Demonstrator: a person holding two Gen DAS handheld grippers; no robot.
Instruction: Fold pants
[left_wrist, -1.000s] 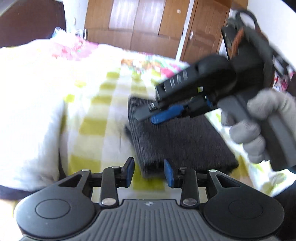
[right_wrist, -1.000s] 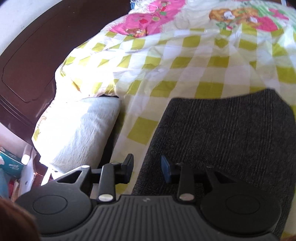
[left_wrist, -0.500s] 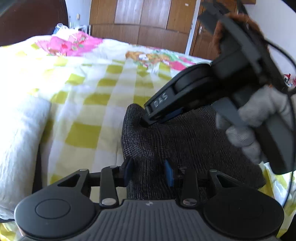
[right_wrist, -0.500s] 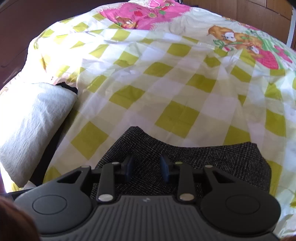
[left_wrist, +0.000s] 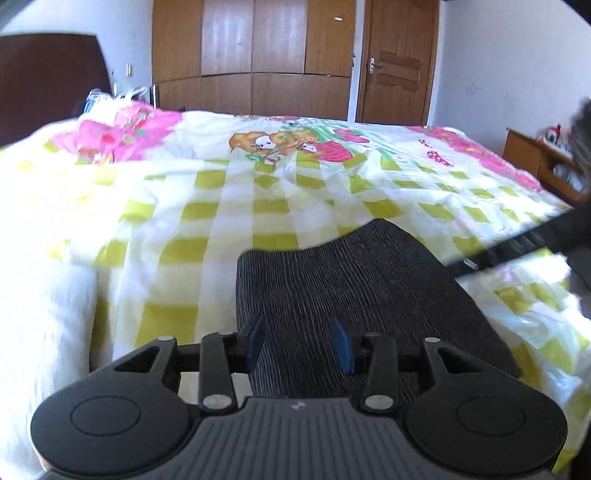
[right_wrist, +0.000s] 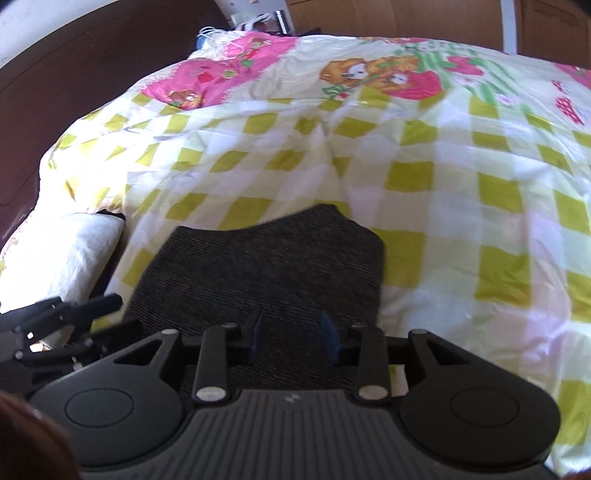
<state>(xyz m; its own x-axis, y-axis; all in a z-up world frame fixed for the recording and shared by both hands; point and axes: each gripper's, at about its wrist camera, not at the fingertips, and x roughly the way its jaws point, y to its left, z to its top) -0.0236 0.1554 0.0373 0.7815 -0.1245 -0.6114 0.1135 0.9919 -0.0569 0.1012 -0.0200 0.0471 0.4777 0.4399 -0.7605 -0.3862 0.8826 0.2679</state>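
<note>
The dark grey pants (left_wrist: 354, 295) lie folded into a compact rectangle on the checked bedspread; they also show in the right wrist view (right_wrist: 266, 266). My left gripper (left_wrist: 299, 345) is open, hovering over the near edge of the fold, nothing between its blue pads. My right gripper (right_wrist: 293, 338) is open above the near edge too, empty. The left gripper's fingers (right_wrist: 74, 310) show at the lower left of the right wrist view. A blurred dark part of the right gripper (left_wrist: 535, 240) crosses the right of the left wrist view.
The bed has a yellow-and-white checked cover (left_wrist: 258, 206) with pink cartoon prints. A white pillow (right_wrist: 62, 258) lies at the left by the dark headboard (right_wrist: 55, 110). Wooden wardrobe doors (left_wrist: 258, 55) and a door stand behind; a wooden nightstand (left_wrist: 535, 162) is at right.
Both grippers pulled back and rose from the folded pants. The right gripper left the middle of the left wrist view and now shows only at its right edge.
</note>
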